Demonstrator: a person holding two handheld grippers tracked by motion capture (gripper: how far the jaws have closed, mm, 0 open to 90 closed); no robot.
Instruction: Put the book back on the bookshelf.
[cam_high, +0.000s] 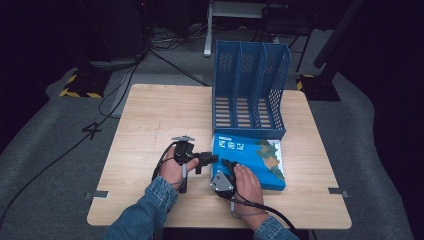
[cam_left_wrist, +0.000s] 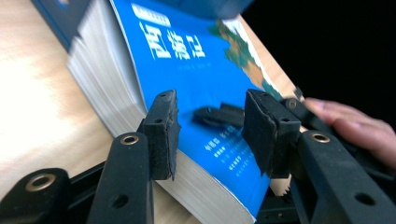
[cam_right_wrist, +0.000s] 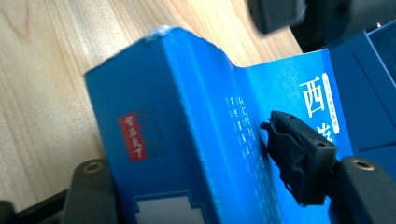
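Observation:
A thick blue book (cam_high: 250, 157) with white characters on its cover lies on the wooden table (cam_high: 160, 115), in front of a blue file rack (cam_high: 250, 90). My right gripper (cam_high: 227, 164) is at the book's near left corner. In the right gripper view the book (cam_right_wrist: 187, 140) stands between the jaws, one pad (cam_right_wrist: 299, 154) pressed on the cover and the other jaw hidden behind the spine. My left gripper (cam_high: 212, 159) reaches in from the left. Its jaws (cam_left_wrist: 210, 126) straddle the edge of the book (cam_left_wrist: 187, 60), one pad by the pages and one over the cover, without squeezing.
The file rack has three upright slots and stands at the table's far right. The book's corner tilts up off the table. A hand (cam_left_wrist: 350, 126) shows behind the left gripper's right jaw. Cables and dark equipment lie on the floor beyond the table.

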